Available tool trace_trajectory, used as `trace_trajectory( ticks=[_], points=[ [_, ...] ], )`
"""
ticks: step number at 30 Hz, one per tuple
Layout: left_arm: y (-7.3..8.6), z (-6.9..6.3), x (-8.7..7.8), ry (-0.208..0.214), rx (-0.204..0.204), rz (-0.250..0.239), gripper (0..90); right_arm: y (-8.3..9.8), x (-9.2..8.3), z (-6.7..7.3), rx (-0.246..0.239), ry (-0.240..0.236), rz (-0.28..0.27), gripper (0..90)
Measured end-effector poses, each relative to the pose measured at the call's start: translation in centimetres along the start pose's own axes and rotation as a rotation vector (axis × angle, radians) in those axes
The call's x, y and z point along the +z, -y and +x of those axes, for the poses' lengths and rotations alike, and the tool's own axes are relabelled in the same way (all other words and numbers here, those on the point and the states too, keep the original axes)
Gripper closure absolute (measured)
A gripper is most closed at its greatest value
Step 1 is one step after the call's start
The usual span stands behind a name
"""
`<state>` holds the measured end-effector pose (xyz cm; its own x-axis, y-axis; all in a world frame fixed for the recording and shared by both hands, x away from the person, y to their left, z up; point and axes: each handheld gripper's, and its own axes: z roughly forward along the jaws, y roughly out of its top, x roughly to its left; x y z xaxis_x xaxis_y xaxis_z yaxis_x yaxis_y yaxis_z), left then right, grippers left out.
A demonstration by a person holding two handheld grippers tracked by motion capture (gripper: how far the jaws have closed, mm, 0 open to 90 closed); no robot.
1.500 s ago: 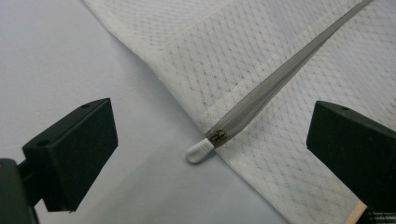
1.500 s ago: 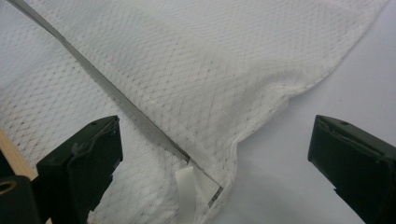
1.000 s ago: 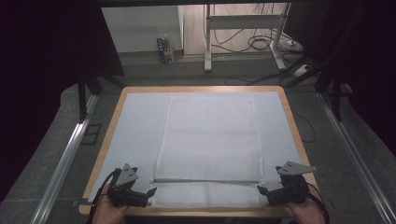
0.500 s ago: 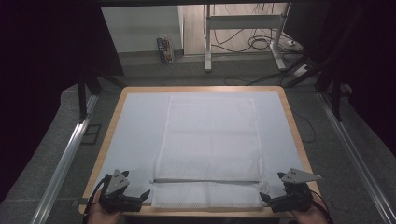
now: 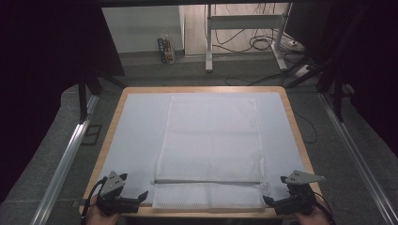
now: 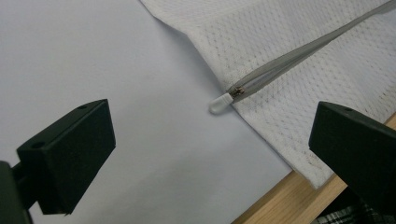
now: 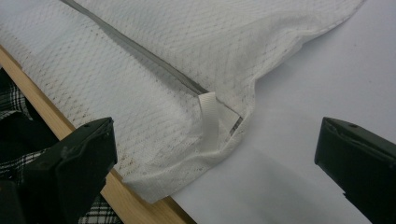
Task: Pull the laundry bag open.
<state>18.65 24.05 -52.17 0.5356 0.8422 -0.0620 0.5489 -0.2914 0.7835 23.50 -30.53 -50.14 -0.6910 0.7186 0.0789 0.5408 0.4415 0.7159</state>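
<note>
Mesh laundry bag point(image 5: 211, 150) lies flat mid-desk point(image 5: 286, 126), zipper point(image 5: 206, 182) along its near end. Left gripper point(image 5: 136, 199) and right gripper point(image 5: 270, 202) flank that end, fingers spread, empty. Best approach: pinch the white zipper pull point(image 6: 221, 103) squarely while the other gripper anchors the ribbon tab point(image 7: 208, 119)

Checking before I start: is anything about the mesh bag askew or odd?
Mostly flat and square, but the mesh bag puckers at its near right corner by the white loop, lifting off the table.
</note>
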Motion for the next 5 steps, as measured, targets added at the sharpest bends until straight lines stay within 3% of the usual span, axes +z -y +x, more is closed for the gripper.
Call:
trace_trajectory(
  ticks=[5],
  points=[
    [-0.08,-0.06,0.13,-0.003,0.004,0.008,1.0,-0.01,0.09,-0.02,-0.003,0.006,0.007,0.0]
  ],
)
